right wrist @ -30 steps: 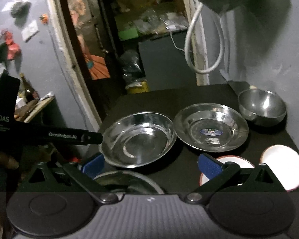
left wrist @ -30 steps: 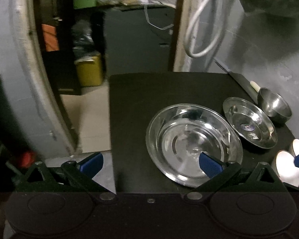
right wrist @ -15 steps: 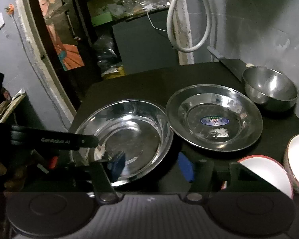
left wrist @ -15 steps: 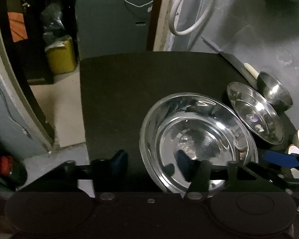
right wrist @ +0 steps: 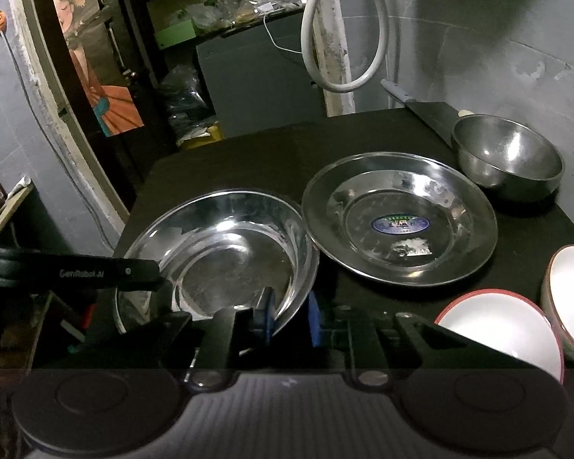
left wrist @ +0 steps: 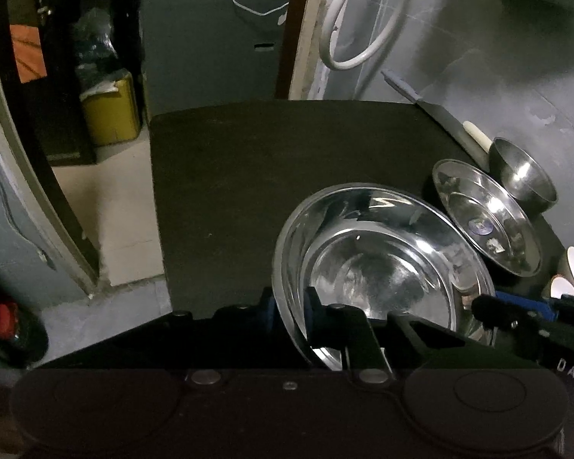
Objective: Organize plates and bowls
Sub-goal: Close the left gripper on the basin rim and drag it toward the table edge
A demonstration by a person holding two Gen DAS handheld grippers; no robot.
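A large deep steel plate (left wrist: pixel 382 260) (right wrist: pixel 225 244) lies on the black table (left wrist: pixel 268 160) (right wrist: pixel 248 160). My left gripper (left wrist: pixel 291 308) is closing its jaws on the plate's near left rim, one pad inside and one outside. At the plate's near right rim my right gripper (right wrist: pixel 290 313) is closing the same way, with the rim between its blue pads. Each gripper shows in the other's view: the left gripper (right wrist: pixel 149 275) and the right gripper (left wrist: pixel 516 311). Right of the large plate are a flat steel plate (left wrist: pixel 486 222) (right wrist: pixel 398 222) with a sticker and a small steel bowl (left wrist: pixel 524 176) (right wrist: pixel 509 157).
Two white bowls with red rims (right wrist: pixel 497 329) (right wrist: pixel 570 279) stand at the table's near right. A knife (right wrist: pixel 428 109) lies at the back right by the grey wall. A white hose (right wrist: pixel 344 38) hangs behind. Left of the table is floor, with a yellow container (left wrist: pixel 111 111).
Both grippers have come forward and down to the large steel plate. Their jaws, wide open a second ago, have closed about its near rim, one on each side.
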